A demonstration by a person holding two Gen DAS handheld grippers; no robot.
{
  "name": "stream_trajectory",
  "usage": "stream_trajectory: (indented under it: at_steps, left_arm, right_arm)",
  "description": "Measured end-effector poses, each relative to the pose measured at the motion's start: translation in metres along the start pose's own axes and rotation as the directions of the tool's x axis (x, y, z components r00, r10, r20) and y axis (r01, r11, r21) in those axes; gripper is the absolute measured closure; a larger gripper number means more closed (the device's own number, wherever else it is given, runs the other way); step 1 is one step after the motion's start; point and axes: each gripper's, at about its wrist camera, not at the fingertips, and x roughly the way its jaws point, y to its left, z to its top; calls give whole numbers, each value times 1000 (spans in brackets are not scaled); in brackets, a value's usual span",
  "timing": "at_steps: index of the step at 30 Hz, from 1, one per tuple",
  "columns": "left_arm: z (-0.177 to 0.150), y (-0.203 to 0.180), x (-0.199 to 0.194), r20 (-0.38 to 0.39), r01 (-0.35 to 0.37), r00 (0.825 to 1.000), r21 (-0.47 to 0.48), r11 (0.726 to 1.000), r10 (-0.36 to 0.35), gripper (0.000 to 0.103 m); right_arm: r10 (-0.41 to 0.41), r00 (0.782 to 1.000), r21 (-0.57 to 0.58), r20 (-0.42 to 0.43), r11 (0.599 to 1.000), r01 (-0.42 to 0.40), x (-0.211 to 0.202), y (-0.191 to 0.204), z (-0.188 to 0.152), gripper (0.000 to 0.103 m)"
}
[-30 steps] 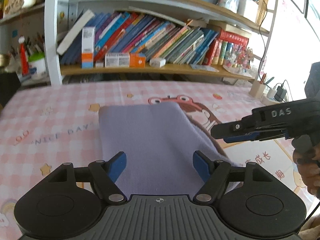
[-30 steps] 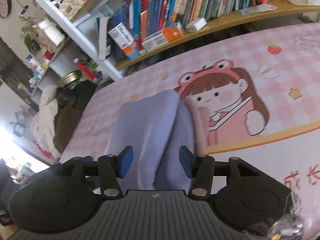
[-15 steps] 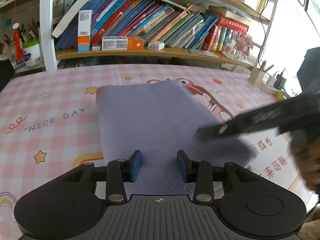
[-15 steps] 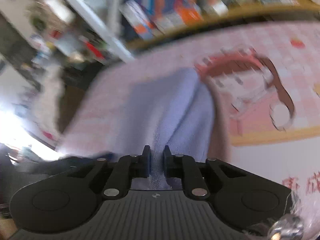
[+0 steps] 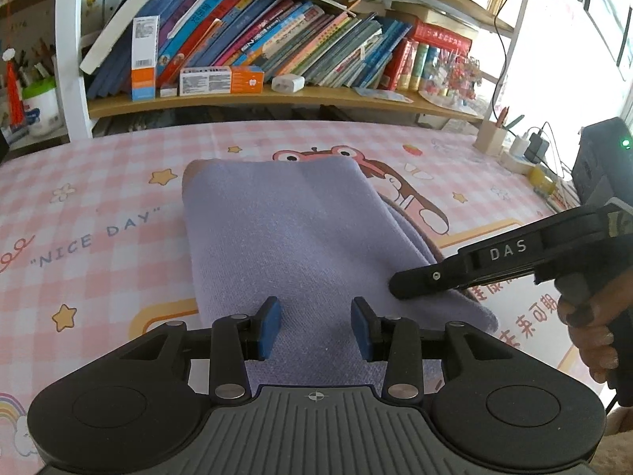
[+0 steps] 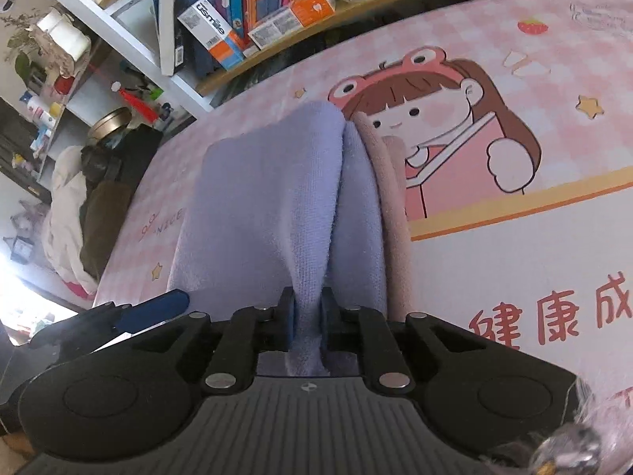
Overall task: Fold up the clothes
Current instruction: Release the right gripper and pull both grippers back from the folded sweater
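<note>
Currently, as I read it from my station:
Cloth: lavender garment (image 5: 292,237) lies folded flat on the pink printed table cover (image 5: 99,198), a pinkish layer beneath its right edge.
Right gripper (image 6: 307,312): my fingers are pinched onto a raised ridge of the garment's near right edge.
Left gripper (image 5: 316,328): fingers stand apart, holding nothing, over the near edge.
Risk: only the top ply seems pinched; lifting could slide the layers askew.
Cause: one-sided pull, left side unsecured.

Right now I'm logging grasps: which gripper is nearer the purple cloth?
Right. The right gripper is shut on a pinched ridge of the purple cloth at its right edge. The left gripper is open at the cloth's near edge, gripping nothing.
</note>
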Motion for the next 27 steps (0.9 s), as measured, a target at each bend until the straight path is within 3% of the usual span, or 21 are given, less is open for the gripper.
stream_trajectory:
  at_steps: [4,9,11,14,21,27]
  left_arm:
    - [0,0,-8,24,-11,1000,-4,1000,11,56]
    - [-1,0,-23,77,-35,996,-8,999,35,44]
    - [-2,0,-30,102,-47,994,-9,999,48,24]
    - [-5,-3,-40,134,-81,988,1,997,81,15]
    - [-19,-10,-46,110,-117,987,1,993,117,13]
    - [-27,-17,-53,95,-165,981,-30,986,167,8]
  right_arm:
    - [-62,997,-35,51,997,64,-12,7,-5,75]
    - [-147,979,-64,141,985,157,-36,19,-15,36]
    - [-183,968,-79,172,977,198,-43,25,-21,29]
    - [-227,954,-100,194,963,250,-48,32,-31,19]
    - [-297,938,-125,181,939,321,-51,38,-56,16]
    - [-289,943,-180,164,931,316,-53,42,-65,13]
